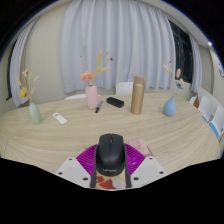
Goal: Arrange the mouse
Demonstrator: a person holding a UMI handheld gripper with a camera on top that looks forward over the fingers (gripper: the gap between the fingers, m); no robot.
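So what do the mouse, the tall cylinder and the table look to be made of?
Mouse: likely matte black plastic, dull with no glare; it sits between the tongs, whose state is unclear. Tall cylinder: a bronze sheen suggests metal, though coated plastic is possible. Table: pale wood or wood-look laminate, with faint grain.

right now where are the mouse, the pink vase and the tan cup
mouse (pixel 110 152), gripper view, middle of its back, between the gripper (pixel 110 178) fingers
pink vase (pixel 92 97), gripper view, its body
tan cup (pixel 137 96), gripper view, its side
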